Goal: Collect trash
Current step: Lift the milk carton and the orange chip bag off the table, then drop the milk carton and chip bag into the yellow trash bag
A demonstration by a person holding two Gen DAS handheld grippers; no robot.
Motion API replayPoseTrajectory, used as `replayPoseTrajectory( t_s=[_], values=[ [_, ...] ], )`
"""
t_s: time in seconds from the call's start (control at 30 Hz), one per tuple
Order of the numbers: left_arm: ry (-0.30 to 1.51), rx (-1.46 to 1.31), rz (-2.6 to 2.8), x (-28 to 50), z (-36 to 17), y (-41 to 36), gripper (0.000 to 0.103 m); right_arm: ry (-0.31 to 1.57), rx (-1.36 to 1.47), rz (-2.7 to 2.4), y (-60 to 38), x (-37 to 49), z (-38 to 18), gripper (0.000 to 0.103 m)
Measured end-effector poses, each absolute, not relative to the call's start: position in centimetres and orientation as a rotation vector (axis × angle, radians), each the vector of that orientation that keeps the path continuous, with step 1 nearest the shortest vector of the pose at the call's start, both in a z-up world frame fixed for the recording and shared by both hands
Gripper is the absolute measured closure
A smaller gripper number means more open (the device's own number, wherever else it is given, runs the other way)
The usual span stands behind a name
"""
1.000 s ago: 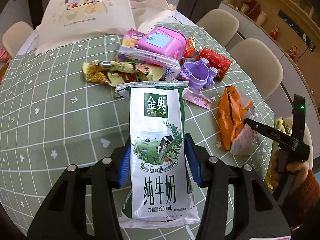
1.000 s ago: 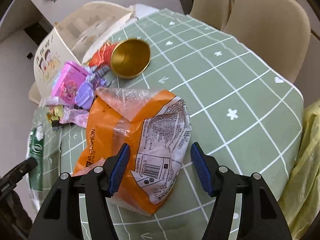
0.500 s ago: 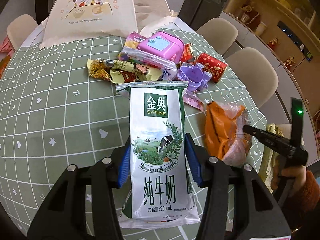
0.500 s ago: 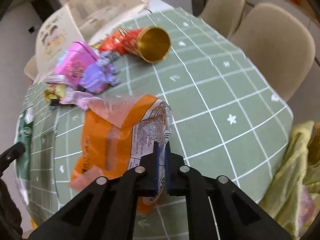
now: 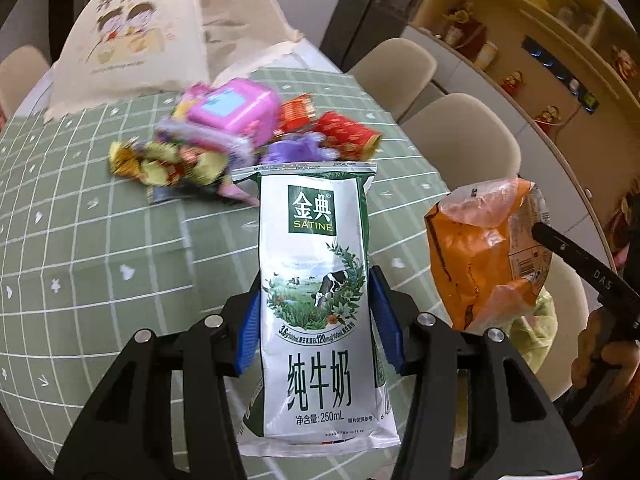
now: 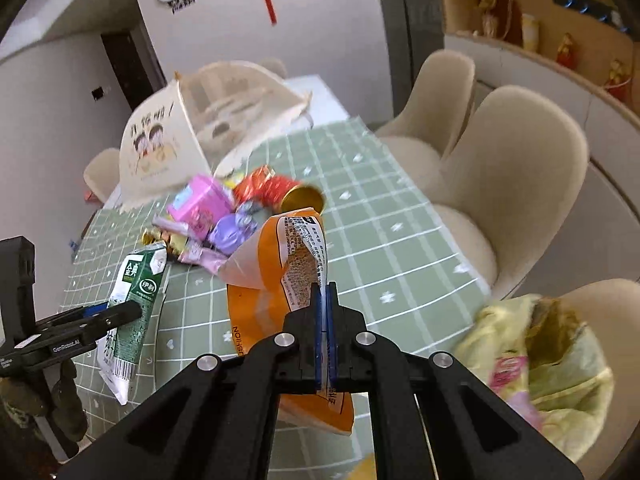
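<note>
The round counter (image 5: 92, 240), covered by a green checked cloth, is seen below both tongs, with beige chairs (image 6: 516, 184) ringed around it. A cream tote bag (image 5: 132, 44) printed with two cartoon children is propped at its far edge. The left tongs (image 5: 316, 324) are held above the near edge, closed around a white and green milk pouch (image 5: 316, 276) kept upright. The right tongs (image 6: 323, 320) are raised just beside them, pressed fully together on an orange snack bag (image 6: 276, 276) lifted off the cloth. A heap of wrappers (image 5: 168, 160), a pink toy box (image 5: 236, 110) and a red and gold can (image 6: 288, 194) is left mid-counter.
</note>
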State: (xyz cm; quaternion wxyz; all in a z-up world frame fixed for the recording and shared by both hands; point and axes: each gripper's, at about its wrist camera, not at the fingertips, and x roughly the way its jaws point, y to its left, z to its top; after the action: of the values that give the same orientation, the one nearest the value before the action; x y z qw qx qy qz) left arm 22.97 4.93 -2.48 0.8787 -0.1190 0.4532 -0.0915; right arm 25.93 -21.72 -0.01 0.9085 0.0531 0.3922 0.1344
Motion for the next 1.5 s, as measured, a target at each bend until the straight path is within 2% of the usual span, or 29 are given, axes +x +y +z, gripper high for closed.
replayPoseTrajectory(
  t_s=[0.23,0.5,0.87,1.07,1.2,1.5],
  values=[
    [0.872,-0.204,-0.302,22.5,-0.1,-2.4,0.056,0.713,0.108,0.189,-28.6,21.8,2.4,0.098],
    [0.829,-0.182,-0.511,23.0,1.0,-14.1,0.056,0.646,0.086,0.031,-38.7,16.4,3.5,0.098],
    [0.868,-0.159,-0.661,25.6,-1.2,-27.6,0.056,0.63,0.115,-0.107,-47.3,14.2,2.8,0.098],
    [0.924,-0.148,-0.677,26.9,-3.9,-30.1,0.055,0.63,0.124,-0.135,-49.3,14.8,2.1,0.098],
    [0.998,-0.121,-0.674,27.0,-6.0,-29.7,0.051,0.627,0.142,-0.126,-49.9,15.5,1.6,0.098],
    [0.992,-0.134,-0.605,25.9,-4.4,-24.8,0.051,0.659,0.155,-0.012,-46.7,19.3,-0.9,0.098]
  ],
)
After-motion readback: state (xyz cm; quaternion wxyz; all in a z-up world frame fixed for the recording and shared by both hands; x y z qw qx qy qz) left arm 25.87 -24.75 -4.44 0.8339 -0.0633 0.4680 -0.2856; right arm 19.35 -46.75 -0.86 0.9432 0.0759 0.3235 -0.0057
